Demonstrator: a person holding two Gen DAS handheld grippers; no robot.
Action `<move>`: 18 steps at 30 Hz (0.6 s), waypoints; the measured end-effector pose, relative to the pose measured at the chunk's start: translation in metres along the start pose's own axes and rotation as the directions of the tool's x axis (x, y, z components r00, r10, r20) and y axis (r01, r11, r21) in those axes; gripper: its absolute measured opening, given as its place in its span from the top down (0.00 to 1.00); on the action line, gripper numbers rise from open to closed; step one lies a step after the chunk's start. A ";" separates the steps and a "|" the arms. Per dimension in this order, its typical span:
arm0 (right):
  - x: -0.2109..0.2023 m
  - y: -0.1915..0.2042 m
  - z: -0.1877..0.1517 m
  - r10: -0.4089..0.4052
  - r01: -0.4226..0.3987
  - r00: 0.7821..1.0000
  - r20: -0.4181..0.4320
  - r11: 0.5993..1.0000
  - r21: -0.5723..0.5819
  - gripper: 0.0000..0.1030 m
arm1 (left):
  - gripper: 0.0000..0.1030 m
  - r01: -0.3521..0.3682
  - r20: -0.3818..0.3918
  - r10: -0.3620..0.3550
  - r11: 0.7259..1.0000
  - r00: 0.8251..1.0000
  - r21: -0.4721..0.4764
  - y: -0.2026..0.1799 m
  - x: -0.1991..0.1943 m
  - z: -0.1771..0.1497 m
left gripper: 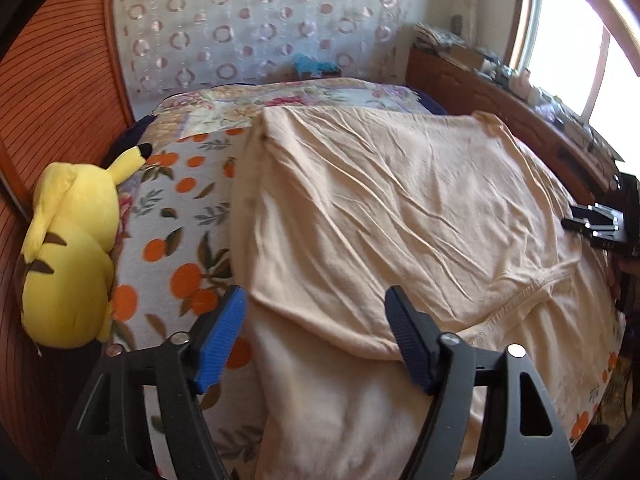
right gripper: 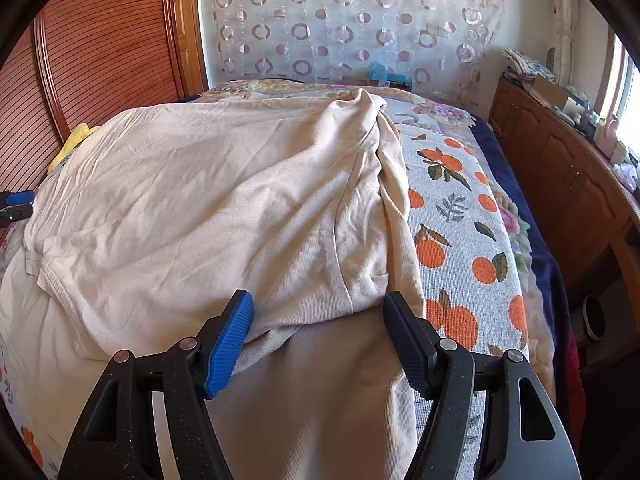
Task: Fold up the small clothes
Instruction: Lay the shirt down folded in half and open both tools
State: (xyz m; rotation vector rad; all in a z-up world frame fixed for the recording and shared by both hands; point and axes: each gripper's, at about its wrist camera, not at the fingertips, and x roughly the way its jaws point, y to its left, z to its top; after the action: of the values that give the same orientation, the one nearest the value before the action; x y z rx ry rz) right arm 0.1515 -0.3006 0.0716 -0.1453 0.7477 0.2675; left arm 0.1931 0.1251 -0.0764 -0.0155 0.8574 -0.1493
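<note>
Our left claw [left gripper: 316, 312] and right claw [right gripper: 318, 316] stand apart over the beige T-shirt [left gripper: 380, 208] on the orange-print bedspread [right gripper: 460, 240].

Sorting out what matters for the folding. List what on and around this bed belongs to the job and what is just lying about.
Belongs to the job:
- cream garment, partly folded over on the bed
- left tongs, open at its near left corner
- right tongs, open at its near right corner

Just lying about:
- yellow plush toy
- orange-print bedspread
- clutter on the wooden cabinet

Plush toy [right gripper: 74, 138] mostly hidden behind cream garment [right gripper: 208, 200].
</note>
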 end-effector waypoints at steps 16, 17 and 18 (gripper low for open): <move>0.000 -0.001 -0.001 0.002 -0.002 1.000 0.000 1.000 0.000 0.31 | 0.63 -0.038 -0.052 0.035 0.998 0.998 -0.050 0.010 0.025 0.008; 0.000 -0.002 -0.001 0.002 -0.002 1.000 0.000 1.000 0.000 0.31 | 0.63 -0.033 -0.048 0.030 0.998 0.998 -0.054 0.011 0.025 0.009; 0.000 -0.001 -0.002 0.001 -0.001 1.000 0.000 1.000 0.000 0.31 | 0.63 -0.030 -0.045 0.028 0.998 0.999 -0.051 0.011 0.025 0.009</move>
State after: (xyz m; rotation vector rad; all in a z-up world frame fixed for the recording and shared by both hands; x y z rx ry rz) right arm 0.1508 -0.3023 0.0707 -0.1451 0.7476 0.2687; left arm 0.2174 0.1323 -0.0905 -0.0487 0.9054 -0.1005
